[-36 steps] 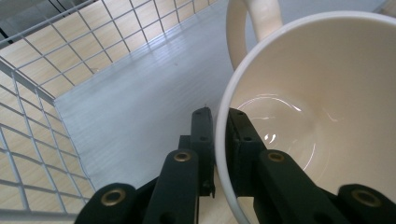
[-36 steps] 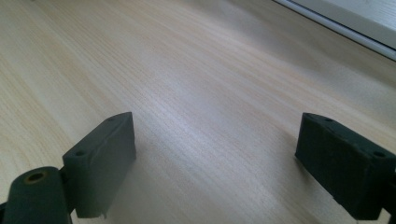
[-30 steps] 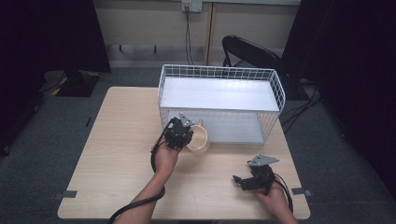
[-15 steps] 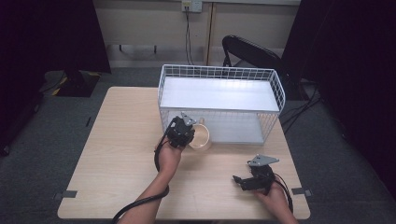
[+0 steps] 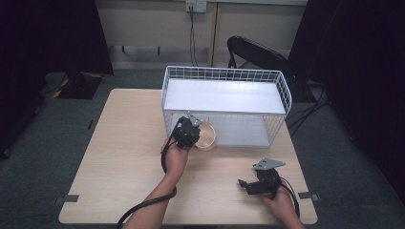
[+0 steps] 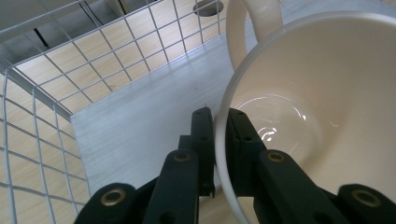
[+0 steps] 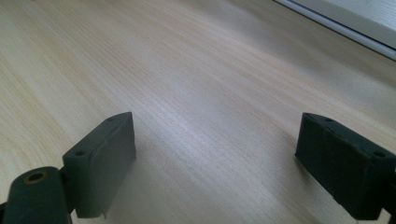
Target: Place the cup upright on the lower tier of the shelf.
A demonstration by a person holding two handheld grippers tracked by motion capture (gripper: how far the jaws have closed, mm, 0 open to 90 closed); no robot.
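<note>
Nearest, the right gripper rests idle on the wooden surface with jaws wide apart, while farther off the left gripper has its jaws clamped on the rim of a cream mug, carrying it into the white wire basket's open near side.

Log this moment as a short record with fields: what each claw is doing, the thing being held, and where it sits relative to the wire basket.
left claw: shut on the cup rim, one jaw inside, one outside
cup: cream, with a handle, at the basket's open front
wire basket: white, with a pale flat floor, at the table's far side
right claw: open, holding nothing, low over the table
table: light wood
</note>
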